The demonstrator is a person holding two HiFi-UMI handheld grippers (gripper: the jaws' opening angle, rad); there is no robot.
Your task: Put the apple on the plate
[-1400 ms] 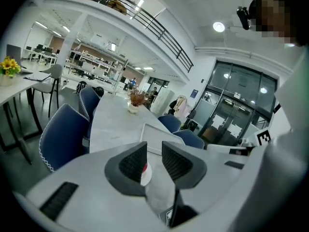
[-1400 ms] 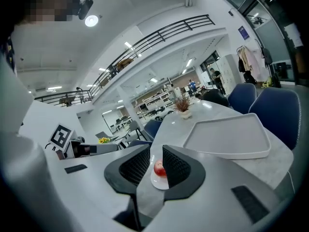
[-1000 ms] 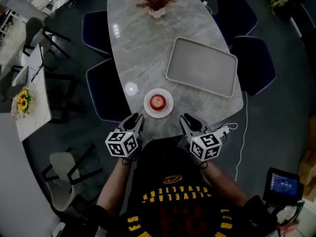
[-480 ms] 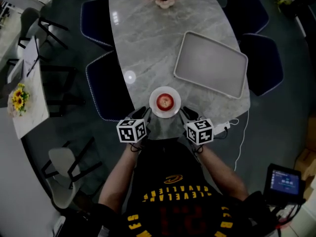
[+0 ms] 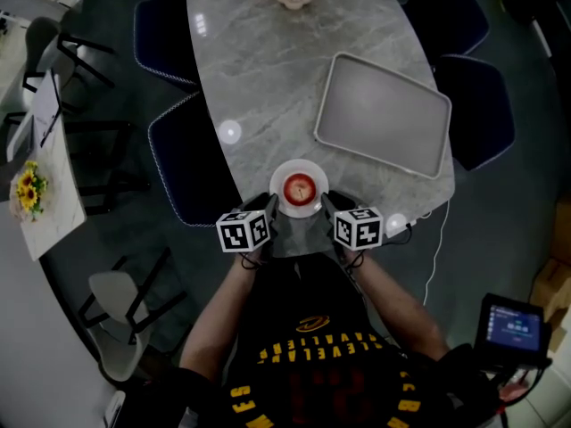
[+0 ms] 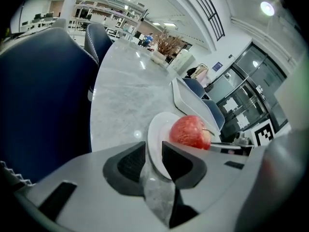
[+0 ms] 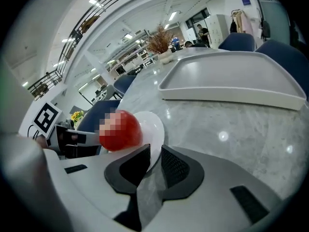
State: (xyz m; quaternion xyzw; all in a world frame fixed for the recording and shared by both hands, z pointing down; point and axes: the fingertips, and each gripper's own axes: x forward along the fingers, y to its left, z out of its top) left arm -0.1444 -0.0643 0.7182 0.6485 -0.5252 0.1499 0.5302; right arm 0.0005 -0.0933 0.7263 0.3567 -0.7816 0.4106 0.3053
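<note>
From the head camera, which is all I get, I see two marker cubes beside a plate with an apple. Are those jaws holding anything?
Observer: Yes. The left gripper view shows the left gripper with its jaws closed on the plate at its rim.
Operator: And the other one?
Observer: Same. The right gripper has the opposite rim of the plate between its jaws.
Operator: Is the apple really on the plate?
Observer: Yes. The apple rests on the plate, and a thin stem shows in the left gripper view.
</note>
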